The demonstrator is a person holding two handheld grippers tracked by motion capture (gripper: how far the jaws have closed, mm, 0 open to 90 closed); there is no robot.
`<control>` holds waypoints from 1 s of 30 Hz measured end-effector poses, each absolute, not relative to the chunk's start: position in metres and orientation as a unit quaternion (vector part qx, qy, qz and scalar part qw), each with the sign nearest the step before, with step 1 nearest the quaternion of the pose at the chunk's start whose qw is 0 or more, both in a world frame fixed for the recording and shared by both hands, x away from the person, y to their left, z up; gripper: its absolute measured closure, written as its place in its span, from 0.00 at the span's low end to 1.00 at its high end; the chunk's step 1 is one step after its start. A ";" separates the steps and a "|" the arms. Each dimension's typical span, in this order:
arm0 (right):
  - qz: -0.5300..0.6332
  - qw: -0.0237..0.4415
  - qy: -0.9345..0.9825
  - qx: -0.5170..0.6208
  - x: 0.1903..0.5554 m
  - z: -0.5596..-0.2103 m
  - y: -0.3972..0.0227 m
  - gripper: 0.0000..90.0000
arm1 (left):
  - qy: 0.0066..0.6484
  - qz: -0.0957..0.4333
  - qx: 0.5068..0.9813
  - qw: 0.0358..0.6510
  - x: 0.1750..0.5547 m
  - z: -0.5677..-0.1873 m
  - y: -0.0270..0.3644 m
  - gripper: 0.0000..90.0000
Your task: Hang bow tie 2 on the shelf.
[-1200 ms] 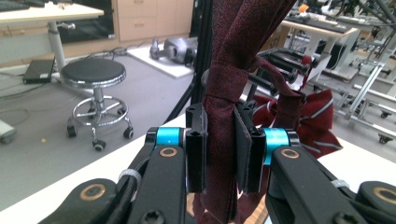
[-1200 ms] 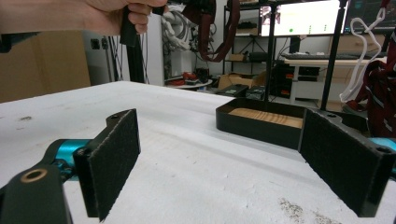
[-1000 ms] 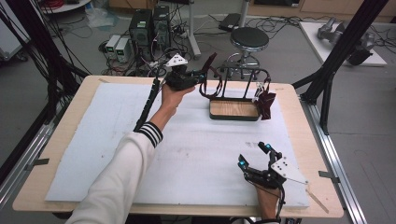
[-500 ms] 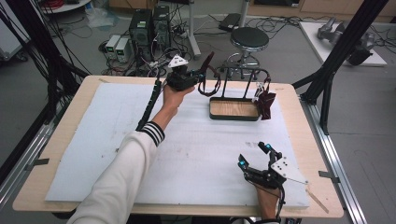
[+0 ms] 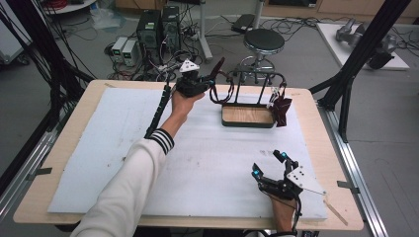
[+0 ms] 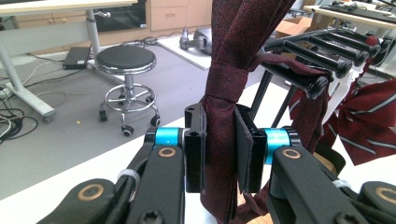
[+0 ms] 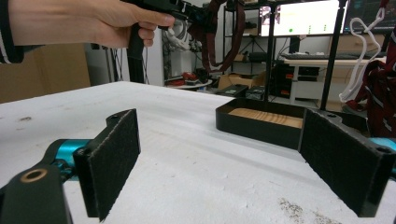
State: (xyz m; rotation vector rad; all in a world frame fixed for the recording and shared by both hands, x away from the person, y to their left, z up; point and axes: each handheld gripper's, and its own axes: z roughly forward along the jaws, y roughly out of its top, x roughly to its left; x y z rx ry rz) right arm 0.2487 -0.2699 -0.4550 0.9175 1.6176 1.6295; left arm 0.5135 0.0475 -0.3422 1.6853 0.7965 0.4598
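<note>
White foam sheet [image 5: 197, 148] is lying mostly bare; left gripper [image 6: 219, 149] is clamping a maroon tie [image 6: 229, 93] beside the rack [image 5: 257, 79], right gripper [image 5: 271, 165] is gaping wide near the front edge.

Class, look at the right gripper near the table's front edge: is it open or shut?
Open. In the right gripper view the right gripper shows its two padded jaws spread wide apart over the white mat, with nothing between them.
</note>
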 end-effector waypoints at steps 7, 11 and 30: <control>0.621 0.327 0.619 0.351 0.249 -0.455 -0.270 0.13 | 0.342 0.194 0.730 0.559 0.514 -0.344 0.047 0.84; 0.621 0.327 0.619 0.351 0.249 -0.455 -0.270 0.13 | 0.341 0.189 0.732 0.559 0.514 -0.344 0.048 0.83; 0.621 0.328 0.619 0.352 0.249 -0.455 -0.269 0.13 | 0.313 0.193 0.738 0.566 0.510 -0.342 0.046 0.53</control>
